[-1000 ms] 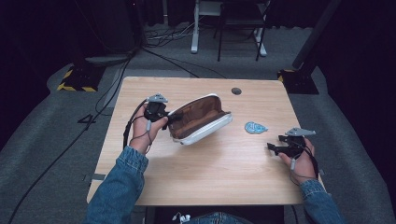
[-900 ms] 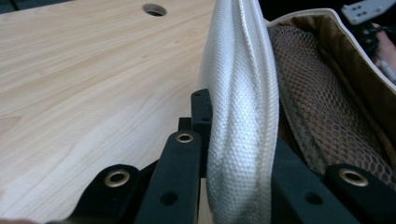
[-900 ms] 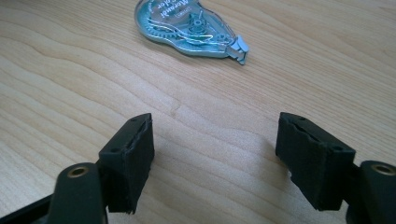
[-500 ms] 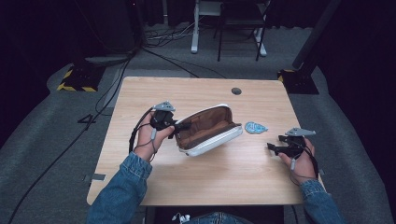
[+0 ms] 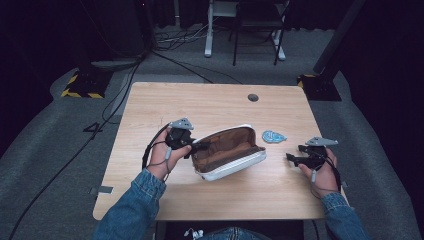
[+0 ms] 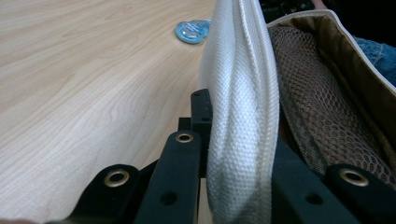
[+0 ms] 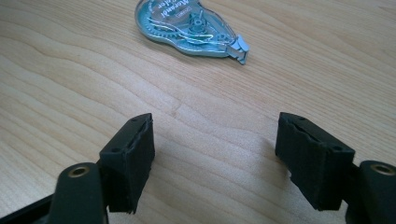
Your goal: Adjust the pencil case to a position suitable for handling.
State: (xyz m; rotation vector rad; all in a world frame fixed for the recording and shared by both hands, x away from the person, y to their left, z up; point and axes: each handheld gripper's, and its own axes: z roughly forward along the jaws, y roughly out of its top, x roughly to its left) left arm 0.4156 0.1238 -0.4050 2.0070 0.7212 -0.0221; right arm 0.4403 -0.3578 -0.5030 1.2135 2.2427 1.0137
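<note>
While clamped on pouch (image 5: 227, 152) rim, left hand-held gripper (image 5: 196, 146), right hand-held gripper (image 5: 292, 159) spread near tape dispenser (image 5: 273, 136)

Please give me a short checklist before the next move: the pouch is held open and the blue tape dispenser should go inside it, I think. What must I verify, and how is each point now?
1. Left gripper clamped on the wall of the pouch: ok, the white rim sits between the jaws.
2. Pouch mouth open: ok, the brown lining shows in the high view.
3. Right gripper open and free: ok, nothing between the jaws.
4. Tape dispenser in front of the right gripper, lying flat on the table: ok.
5. Dispenser held: not ok, nothing touches it.
6. Room inside the pouch: cannot tell, the bottom is hidden.
</note>
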